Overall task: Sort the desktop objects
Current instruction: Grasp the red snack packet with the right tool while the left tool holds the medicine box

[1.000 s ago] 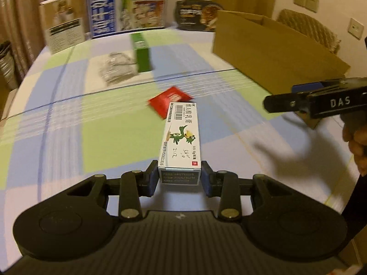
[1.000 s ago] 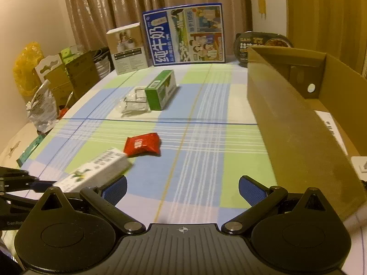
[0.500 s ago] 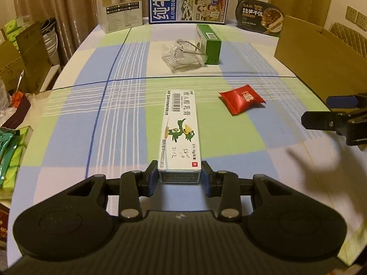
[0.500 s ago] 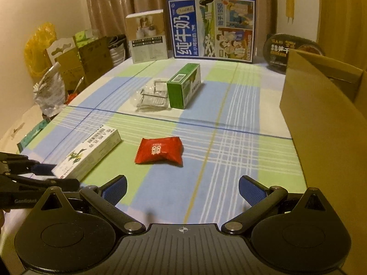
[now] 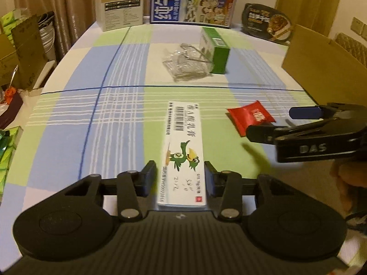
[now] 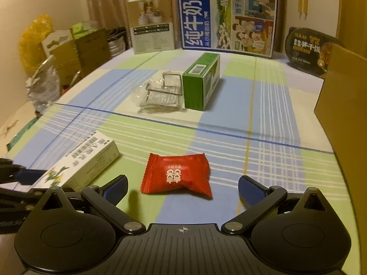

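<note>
A long white medicine box (image 5: 183, 151) with a green bird picture lies on the checked tablecloth. My left gripper (image 5: 180, 180) straddles its near end with the pads a little apart from its sides, so it is open. The box also shows in the right wrist view (image 6: 80, 165). A red snack packet (image 6: 176, 174) lies just ahead of my right gripper (image 6: 182, 186), which is wide open and empty; the packet also shows in the left wrist view (image 5: 251, 116). The right gripper appears at the right of the left wrist view (image 5: 270, 121).
A green carton (image 6: 201, 84) and a clear plastic bag with a metal rack (image 6: 160, 94) lie mid-table. A cardboard box (image 6: 344, 105) stands on the right. A milk poster box (image 6: 227, 18), a white box (image 6: 151, 25) and a black bowl (image 6: 309, 50) stand at the back.
My left gripper has loosened from the white box, which now rests on the cloth. My right gripper has moved forward up to the red packet.
</note>
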Motion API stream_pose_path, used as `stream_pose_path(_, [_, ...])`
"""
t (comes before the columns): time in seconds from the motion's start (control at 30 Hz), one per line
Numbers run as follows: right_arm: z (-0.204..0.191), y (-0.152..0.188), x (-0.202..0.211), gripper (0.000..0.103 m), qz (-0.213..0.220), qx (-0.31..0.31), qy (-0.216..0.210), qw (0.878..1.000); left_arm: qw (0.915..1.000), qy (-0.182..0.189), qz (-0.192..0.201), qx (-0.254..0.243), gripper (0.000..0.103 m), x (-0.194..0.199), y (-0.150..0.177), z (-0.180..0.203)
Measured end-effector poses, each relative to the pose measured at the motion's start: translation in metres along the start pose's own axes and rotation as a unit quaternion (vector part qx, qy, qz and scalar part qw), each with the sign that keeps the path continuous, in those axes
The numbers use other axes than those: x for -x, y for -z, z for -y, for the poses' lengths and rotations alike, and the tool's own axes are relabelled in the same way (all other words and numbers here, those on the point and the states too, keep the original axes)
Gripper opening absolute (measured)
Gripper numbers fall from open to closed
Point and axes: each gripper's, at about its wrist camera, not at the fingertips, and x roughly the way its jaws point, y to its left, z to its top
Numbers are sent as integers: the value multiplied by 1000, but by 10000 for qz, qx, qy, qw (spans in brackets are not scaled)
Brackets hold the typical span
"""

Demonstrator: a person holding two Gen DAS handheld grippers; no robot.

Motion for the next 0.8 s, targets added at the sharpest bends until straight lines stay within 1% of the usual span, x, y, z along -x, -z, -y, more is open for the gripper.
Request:
stream_pose_path(0.07, [-5, 0, -5, 94, 80, -17, 99, 9999, 10000, 14, 22, 96, 38, -2, -1, -3])
stream_pose_path(0.13, [-9, 0, -7, 88, 169, 29, 173, 9997, 10000, 13, 45, 75, 38, -4, -2, -3])
stream_pose_path(0.2, [-12, 0, -7, 78, 236, 118, 202, 9994, 10000, 4, 59, 64, 38, -5, -3, -3])
stream_pose_path(0.23, [-12, 0, -6, 65, 284, 156, 172, 9993, 9999, 11, 66, 79, 38, -5, -3, -3])
stream_pose_path(0.27, [-11, 1, -4, 56, 301, 188, 145, 9993, 9999, 19, 73, 101, 38, -6, -4, -3])
stream_pose_path(0.33, [-9, 2, -1, 50, 307, 204, 101, 9993, 9998, 52, 80, 164, 38, -7, -5, -3])
stream_pose_path(0.37, [-8, 3, 2, 44, 330, 210, 96, 9992, 9998, 76, 73, 175, 38, -7, -5, -3])
stream_pose_path(0.43, [-6, 4, 8, 41, 310, 229, 73, 9992, 9999, 102, 59, 110, 38, -8, -6, 1])
stream_pose_path(0.53, [1, 13, 21, 39, 273, 218, 50, 9994, 9999, 94, 50, -50, 38, -9, -6, 8])
stream_pose_path(0.63, [11, 26, 39, 39, 217, 14, 29, 9998, 9998, 137, 36, -162, 37, -8, -4, 14])
stream_pose_path(0.7, [18, 36, 54, 39, 179, -156, 17, 9997, 9995, 179, 24, -249, 34, -7, -2, 19])
stream_pose_path(0.8, [27, 54, 77, 39, 136, -333, 27, 9994, 9988, 390, -9, -300, 33, -2, 2, 28])
